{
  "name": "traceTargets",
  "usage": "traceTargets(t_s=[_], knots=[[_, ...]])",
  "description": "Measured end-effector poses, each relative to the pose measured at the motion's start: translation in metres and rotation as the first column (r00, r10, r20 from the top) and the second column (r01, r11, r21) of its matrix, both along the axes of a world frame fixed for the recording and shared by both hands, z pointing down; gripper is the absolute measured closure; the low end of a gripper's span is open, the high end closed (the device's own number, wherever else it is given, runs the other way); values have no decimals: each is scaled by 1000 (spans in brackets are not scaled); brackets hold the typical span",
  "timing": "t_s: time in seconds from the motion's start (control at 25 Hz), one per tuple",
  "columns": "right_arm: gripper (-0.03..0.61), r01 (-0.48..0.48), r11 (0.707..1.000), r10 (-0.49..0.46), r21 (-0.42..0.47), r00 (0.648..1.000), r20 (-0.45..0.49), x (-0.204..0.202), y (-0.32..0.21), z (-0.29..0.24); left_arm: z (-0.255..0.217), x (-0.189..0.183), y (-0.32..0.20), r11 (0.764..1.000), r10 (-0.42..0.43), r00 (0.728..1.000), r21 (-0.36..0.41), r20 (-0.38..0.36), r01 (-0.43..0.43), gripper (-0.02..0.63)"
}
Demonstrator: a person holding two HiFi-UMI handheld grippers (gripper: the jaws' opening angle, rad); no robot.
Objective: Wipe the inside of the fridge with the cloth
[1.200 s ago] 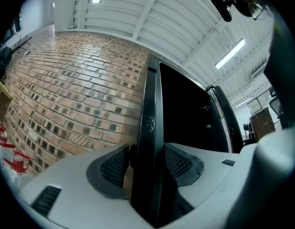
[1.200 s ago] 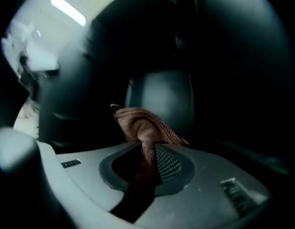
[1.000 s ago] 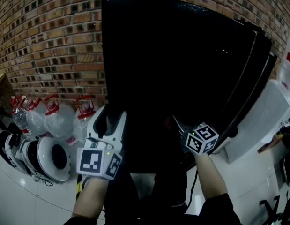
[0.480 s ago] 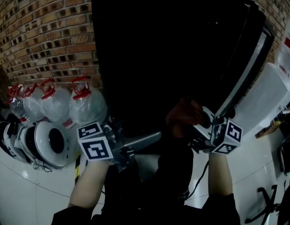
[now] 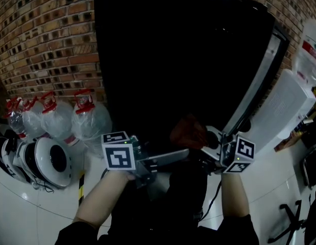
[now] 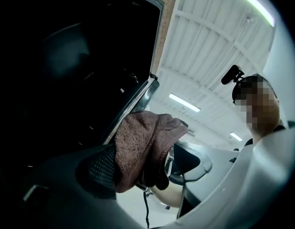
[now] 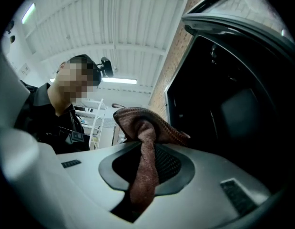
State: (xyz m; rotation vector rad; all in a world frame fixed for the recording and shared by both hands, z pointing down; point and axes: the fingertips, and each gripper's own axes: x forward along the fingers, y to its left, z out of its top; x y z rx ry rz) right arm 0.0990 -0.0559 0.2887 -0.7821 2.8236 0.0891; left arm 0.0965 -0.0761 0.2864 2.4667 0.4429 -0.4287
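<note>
1. The right hand-held gripper [image 5: 204, 142] is clamped on the brown cloth [image 7: 142, 175]. A twisted fold runs down between its jaws and the rest bunches above them, so the loose part would meet a surface first.
2. The cloth is held up in front of the lower part of the open fridge [image 5: 173, 60], just outside the dark cavity. I judge that no wiping has begun.
3. The left hand-held gripper [image 5: 175, 155] lies across toward the right one. Its jaws have just been opening and now stand wide apart.
4. The cloth hangs between the left jaws, close against one pad, but the other jaw is clear of it, so nothing is gripped there. I judge the left one is leaving the cloth to the right one alone.
5. The fridge door [image 5: 257, 86] is swung out to the right, which leaves the opening free for a reach inside.
6. By my count there is one cloth, one fridge and two hand-held grippers.
7. Against the brick wall [image 5: 45, 40] on the left stand clear water bottles [image 5: 89, 121] with red caps. Three are plain and there may be a fourth, since they crowd together in a dim corner.
</note>
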Motion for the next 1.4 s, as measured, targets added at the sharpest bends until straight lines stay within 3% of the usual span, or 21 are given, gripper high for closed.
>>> traceTargets(t_s=[0.12, 0.24, 0.36, 0.6, 0.8, 1.0, 1.24, 1.4], knots=[[505, -40, 998, 38, -47, 998, -46, 0, -8, 11, -3, -1, -4, 994, -63, 998, 94, 18, 61, 262], [506, -75, 995, 69, -70, 994, -82, 1, -15, 21, -1, 2, -5, 956, -160, 986, 255, 45, 143, 316], [506, -91, 992, 83, -90, 993, -86, 6, -20, 28, 3, 3, -7, 927, -214, 975, 327, 58, 184, 353], [506, -48, 991, 41, -122, 997, -62, 9, -19, 34, 9, 1, -10, 953, -161, 985, 267, 55, 141, 405], [497, -28, 990, 21, -136, 998, -52, 10, -16, 37, 12, -2, -14, 953, -149, 987, 274, 61, 127, 531], [497, -43, 990, 37, -131, 998, -53, 10, -14, 38, 13, -2, -11, 943, -151, 987, 310, 58, 126, 534], [440, -137, 987, 128, -78, 985, -120, 15, -11, 38, 7, -2, -7, 894, -205, 979, 411, 20, 179, 542], [432, -195, 979, 188, -56, 975, -116, 24, -11, 34, -8, -6, -17, 912, -205, 978, 355, -45, 207, 549]])
